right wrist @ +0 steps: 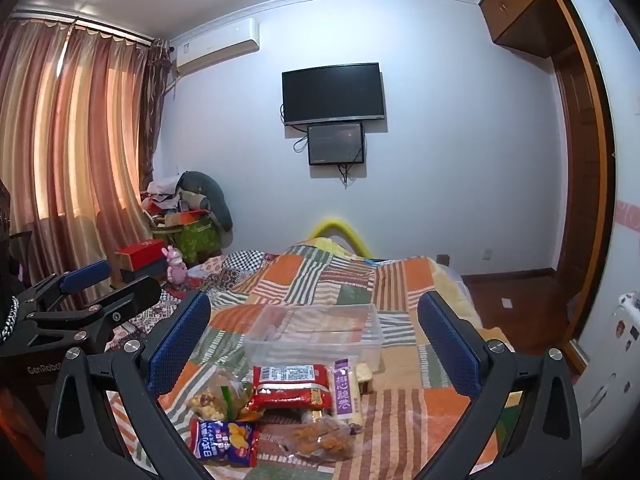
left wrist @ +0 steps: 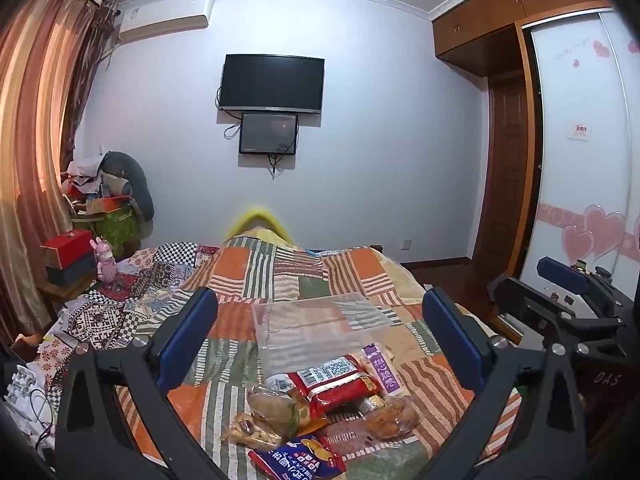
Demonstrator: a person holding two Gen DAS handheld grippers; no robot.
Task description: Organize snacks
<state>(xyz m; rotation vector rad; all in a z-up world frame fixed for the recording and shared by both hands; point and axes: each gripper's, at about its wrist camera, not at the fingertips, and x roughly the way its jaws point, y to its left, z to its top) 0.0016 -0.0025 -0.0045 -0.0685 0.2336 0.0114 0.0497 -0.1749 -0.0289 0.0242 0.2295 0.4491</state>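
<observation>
Nothing picked yet: my left gripper (left wrist: 320, 340) and right gripper (right wrist: 316, 340) hang wide apart, empty, over the heaped snack packets (right wrist: 280, 408) beside the clear plastic bin (right wrist: 316, 334); next, close on the red packet (right wrist: 292, 386)

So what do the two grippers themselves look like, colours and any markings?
Both look alike. The left gripper and right gripper have matte black angular frames with slotted cutouts and silver screws. Their fingers carry blue textured pads. Pale lettering on the bodies reads "GenRobot", partly cut off, and "DAS". No sleeves or hands show.
</observation>
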